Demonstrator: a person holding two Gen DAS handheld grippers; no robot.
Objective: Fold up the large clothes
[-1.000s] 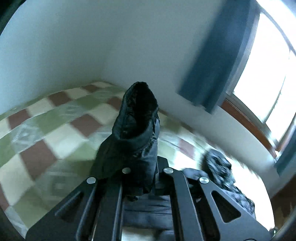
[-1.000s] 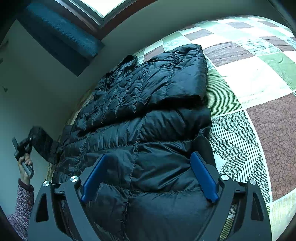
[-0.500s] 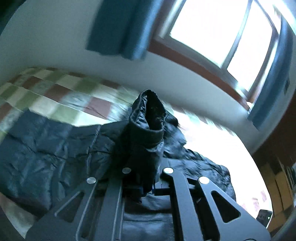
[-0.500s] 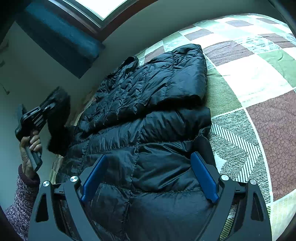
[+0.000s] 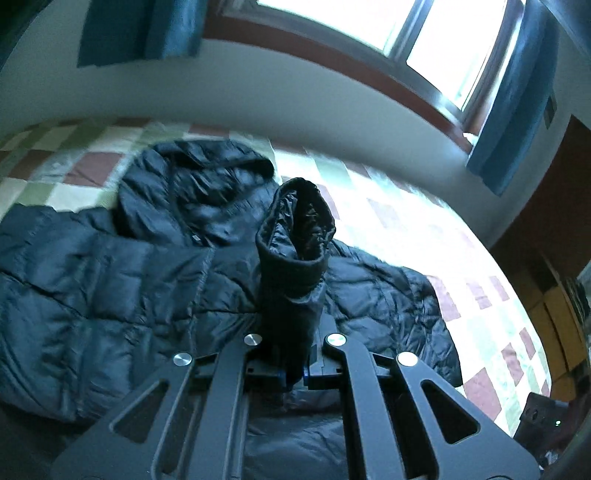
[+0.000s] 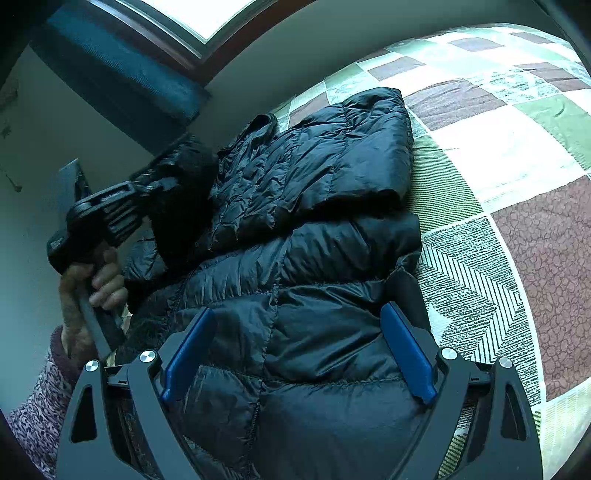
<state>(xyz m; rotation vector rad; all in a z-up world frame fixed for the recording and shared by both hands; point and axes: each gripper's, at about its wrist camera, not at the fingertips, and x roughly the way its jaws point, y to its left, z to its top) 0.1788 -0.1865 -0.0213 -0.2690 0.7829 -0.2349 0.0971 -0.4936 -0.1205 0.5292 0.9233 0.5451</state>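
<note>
My left gripper (image 5: pixel 293 373) pinches the sleeve cuff (image 5: pixel 295 236), raised over the jacket. My right gripper (image 6: pixel 295 350) hangs spread wide above the black puffer jacket (image 6: pixel 314 236), blue pads (image 6: pixel 404 354) apart. Jacket lies flat on the checkered quilt (image 6: pixel 517 155). Beyond: wall, blue curtain (image 5: pixel 513 92), window (image 5: pixel 436 33).

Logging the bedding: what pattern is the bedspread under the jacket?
Patchwork bedspread of cream, green and maroon squares; clearest in the right wrist view.

Glossy quilted nylon jacket (image 6: pixel 314 229) lies on matt woven bedspread (image 6: pixel 517 155).
</note>
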